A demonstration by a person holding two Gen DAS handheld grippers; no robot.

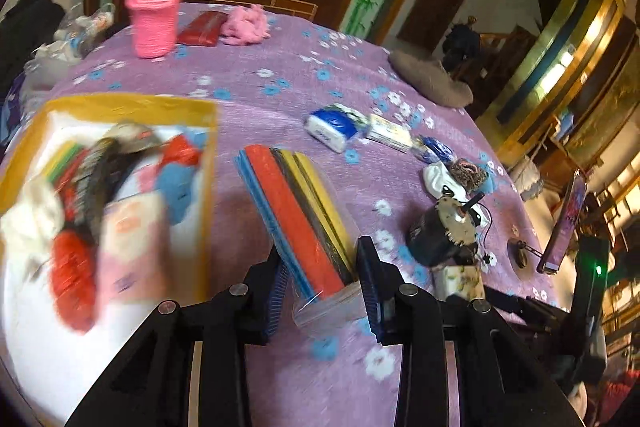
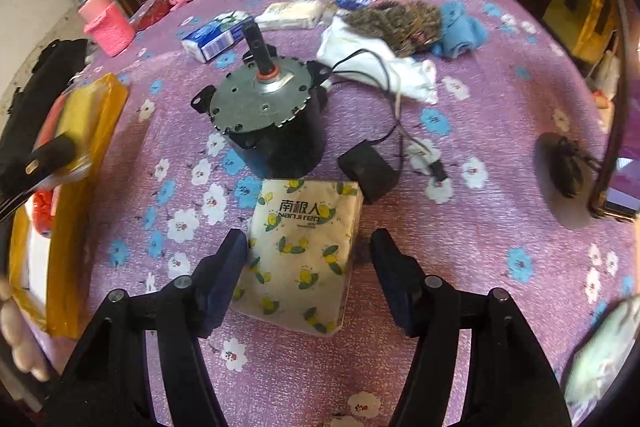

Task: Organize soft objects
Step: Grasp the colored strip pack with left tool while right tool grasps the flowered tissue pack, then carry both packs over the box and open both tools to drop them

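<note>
Yellow-printed plastic wraps the tissue pack (image 2: 304,255), which lies flat on the purple floral cloth (image 2: 500,187) between the right gripper (image 2: 308,279)'s spread fingers; the pads stand just off both sides, not pressing. It looks light and squashy with a slick film, so a hold across its narrow width, near the middle, should bite without slipping. Just beyond its far edge stands a black motor (image 2: 272,115) with a metal plate and shaft, its wires trailing to a small black block (image 2: 368,173) beside the pack's far corner; these hard parts crowd the far side and could snag on a forward lift. Further off lie a blue tissue pack (image 2: 216,37), white cloth (image 2: 384,67) and a blue towel (image 2: 460,31). The left gripper (image 1: 320,291) is clamped on the end of a clear sleeve of coloured foam sheets (image 1: 296,215), soft and bendy, held over the cloth just beside the yellow-rimmed box (image 1: 132,107) where sorted items already sit.
</note>
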